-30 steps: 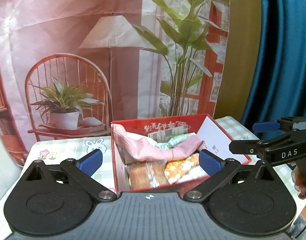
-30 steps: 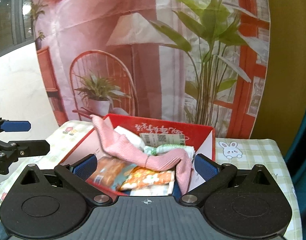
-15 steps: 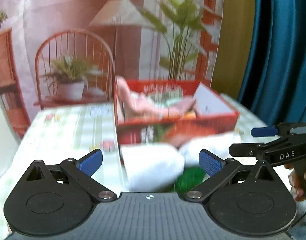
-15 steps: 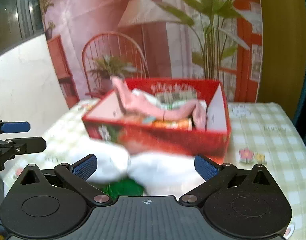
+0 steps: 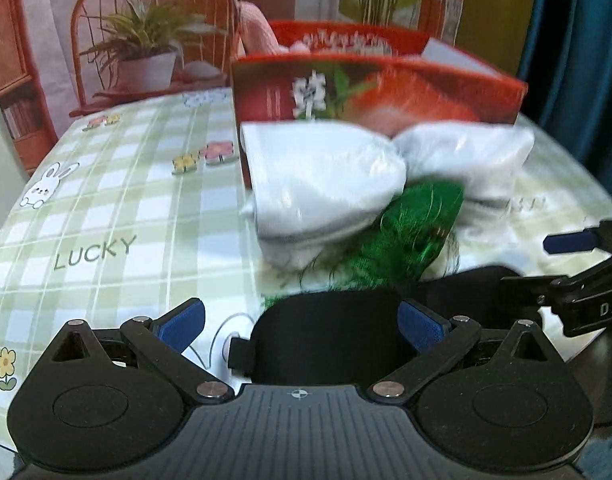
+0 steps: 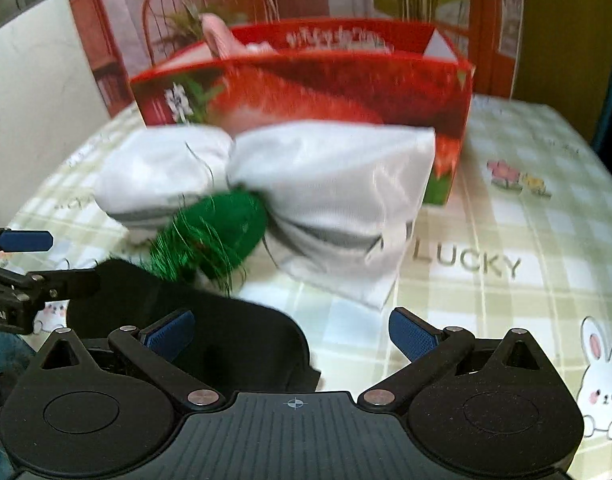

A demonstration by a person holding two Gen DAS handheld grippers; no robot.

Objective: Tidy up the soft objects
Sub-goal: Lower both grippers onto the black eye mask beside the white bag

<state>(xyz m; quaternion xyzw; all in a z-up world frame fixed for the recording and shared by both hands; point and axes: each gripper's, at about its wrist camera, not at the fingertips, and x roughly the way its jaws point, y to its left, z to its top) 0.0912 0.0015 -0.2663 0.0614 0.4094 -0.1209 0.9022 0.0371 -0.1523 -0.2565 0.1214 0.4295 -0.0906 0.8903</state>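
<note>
A black padded eye mask lies on the checked tablecloth at the near edge. My left gripper is open with the mask between its blue pads. Beside it my right gripper is also open, the mask's end by its left pad. Behind the mask sit a green tinsel bundle and two white fabric bundles. A red box stands behind them with a pink cloth poking out.
The tablecloth has bare room to the left in the left wrist view and to the right in the right wrist view. A printed backdrop hangs behind the table; a blue curtain is on the right.
Both grippers have dropped and pulled back from above the red box to table level. The white bundles, green tinsel and black mask have come into view in front of the box.
</note>
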